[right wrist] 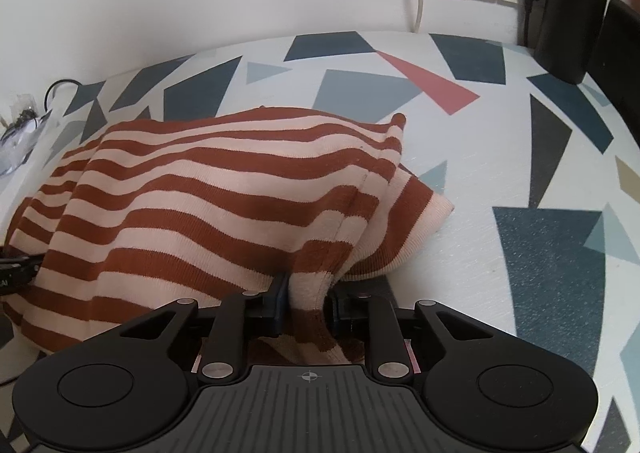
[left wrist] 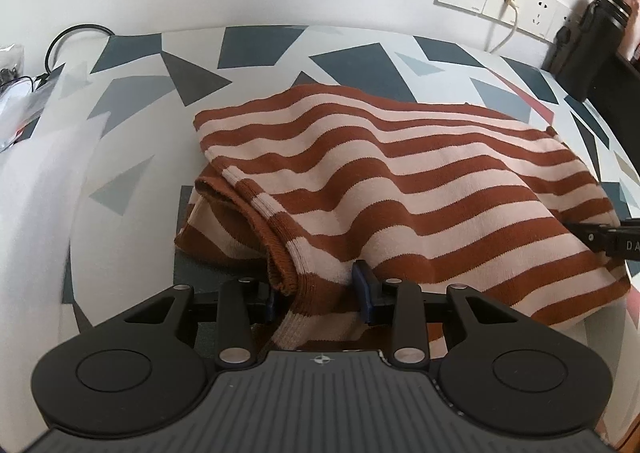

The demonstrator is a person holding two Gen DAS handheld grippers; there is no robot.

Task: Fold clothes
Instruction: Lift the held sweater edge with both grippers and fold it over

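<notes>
You are partway through a fold. The striped sweater [left wrist: 400,189] lies bunched on the patterned tablecloth [left wrist: 132,189], its near edge lifted off the surface and draped up toward you, while its far edge rests on the cloth near the wall. On the left a ribbed cuff or hem is already tucked under the top layer, so at least one part looks folded in; the body itself is not yet laid flat and squared, and that is what I judge remains.

Your left gripper [left wrist: 318,293] points steeply down at the near left edge, its jaws narrow with a bunch of ribbed knit pinched between the blue pads. Your right gripper [right wrist: 306,303] is tilted down the same way at the near right edge, its jaws narrower still and clamped on a fold of the striped knit. Both hands sit side by side, well apart along the near edge, with the fabric sagging between them.
</notes>
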